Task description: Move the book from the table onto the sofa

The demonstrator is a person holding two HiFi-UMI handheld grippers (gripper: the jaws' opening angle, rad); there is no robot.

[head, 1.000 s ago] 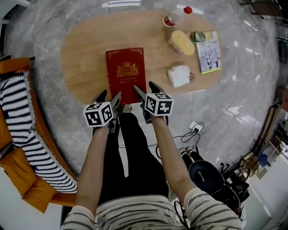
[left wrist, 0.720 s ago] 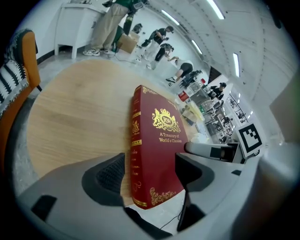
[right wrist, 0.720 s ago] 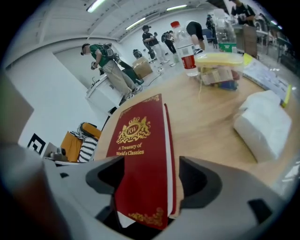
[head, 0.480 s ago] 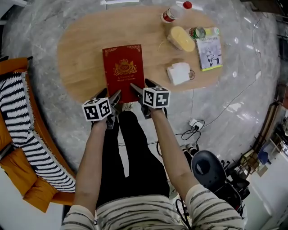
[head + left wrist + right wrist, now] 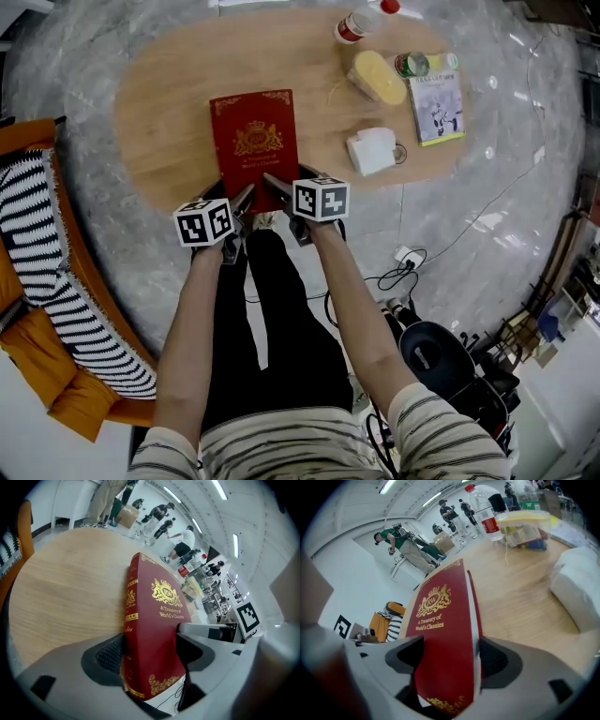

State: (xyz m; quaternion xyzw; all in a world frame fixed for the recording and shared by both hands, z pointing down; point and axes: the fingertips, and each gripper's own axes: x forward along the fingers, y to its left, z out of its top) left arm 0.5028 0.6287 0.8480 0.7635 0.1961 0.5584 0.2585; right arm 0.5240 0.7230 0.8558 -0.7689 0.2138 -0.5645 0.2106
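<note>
desk (image 5: 169, 103): book (image 5: 254, 142) at near edge, left of centre | packet (image 5: 372, 151) just right of book | bottle (image 5: 361, 23), tub (image 5: 379, 77), can (image 5: 410, 65), booklet (image 5: 437, 107) clustered far right | sofa (image 5: 37, 281) left of desk | cables (image 5: 398, 272) on floor, near right

Bright, even indoor light from ceiling strip lights (image 5: 219, 488). Soft shadows, glare on glossy floor (image 5: 511, 220). Heavy fisheye bending, black vignetted corners in gripper views. Near end of book (image 5: 440, 634) blurred.

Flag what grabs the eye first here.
A big red book lies at the near edge of the oval wooden table. The left gripper and right gripper straddle its near end, fingers just opened wide, book between them, not yet clamped. An orange sofa waits at left.
</note>
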